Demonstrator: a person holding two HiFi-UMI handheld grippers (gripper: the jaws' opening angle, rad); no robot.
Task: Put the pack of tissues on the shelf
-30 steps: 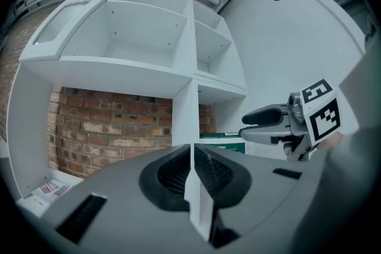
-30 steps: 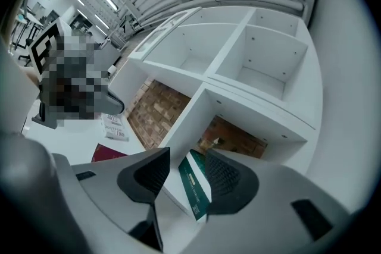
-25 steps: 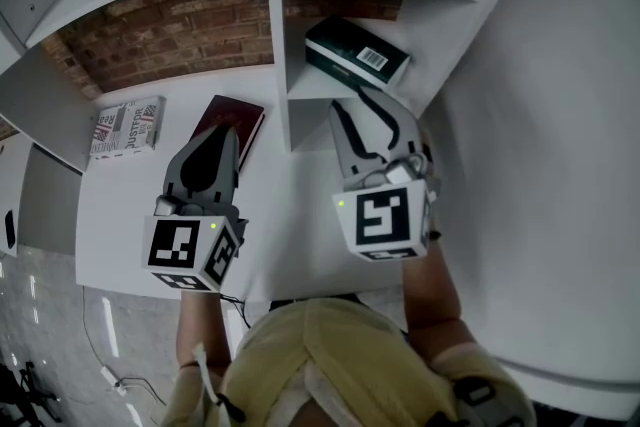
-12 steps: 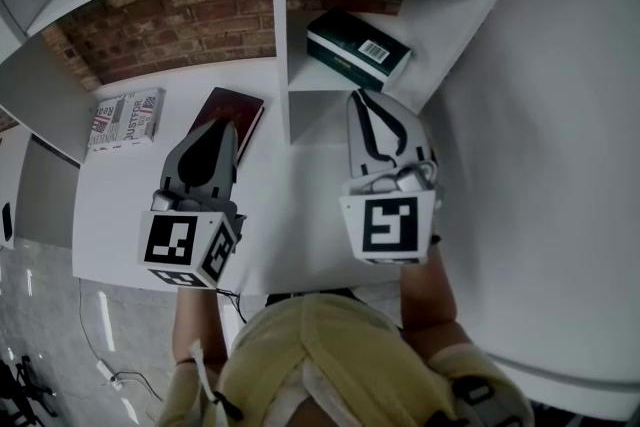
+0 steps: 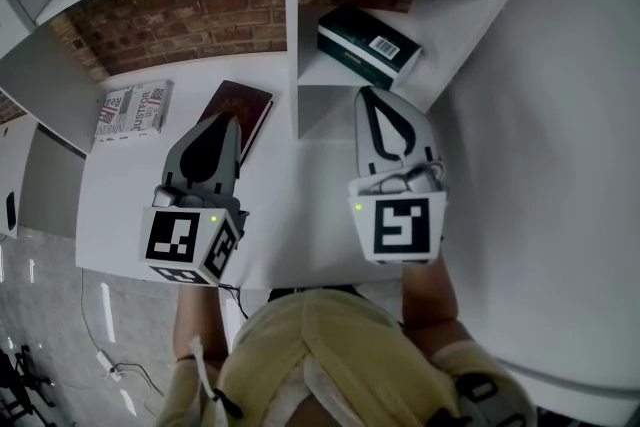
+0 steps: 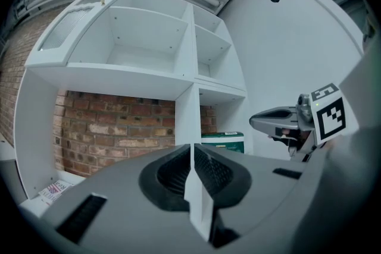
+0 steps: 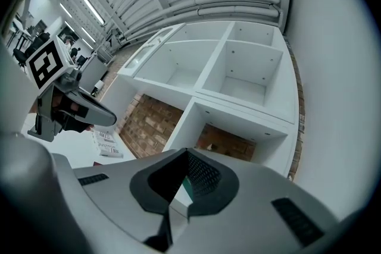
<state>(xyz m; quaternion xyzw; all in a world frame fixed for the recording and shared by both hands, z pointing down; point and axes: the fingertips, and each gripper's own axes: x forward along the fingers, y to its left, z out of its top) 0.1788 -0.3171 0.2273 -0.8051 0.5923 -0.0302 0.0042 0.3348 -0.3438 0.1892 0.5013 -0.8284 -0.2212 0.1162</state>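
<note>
My left gripper (image 5: 220, 130) hangs over the desk (image 5: 125, 190) beside the red book (image 5: 240, 107), fingers pressed together on nothing. My right gripper (image 5: 377, 105) is pinched shut and empty too, just in front of the shelf (image 5: 325, 80). The tissues (image 5: 366, 42) already lie in its right compartment. The placing looks done, so next I'd only draw my hands back clear.

The pack of tissues (image 5: 368, 47) lies in the right compartment of the shelf (image 5: 292, 35). Left of the divider, on the surface (image 5: 120, 195), a book (image 5: 240, 110) lies close to the divider. A packet (image 5: 131, 110) lies further left, apart from the book. The left tool (image 5: 222, 123) overlaps the book's near edge. The right tool (image 5: 374, 97) is just before the pack of tissues.
</note>
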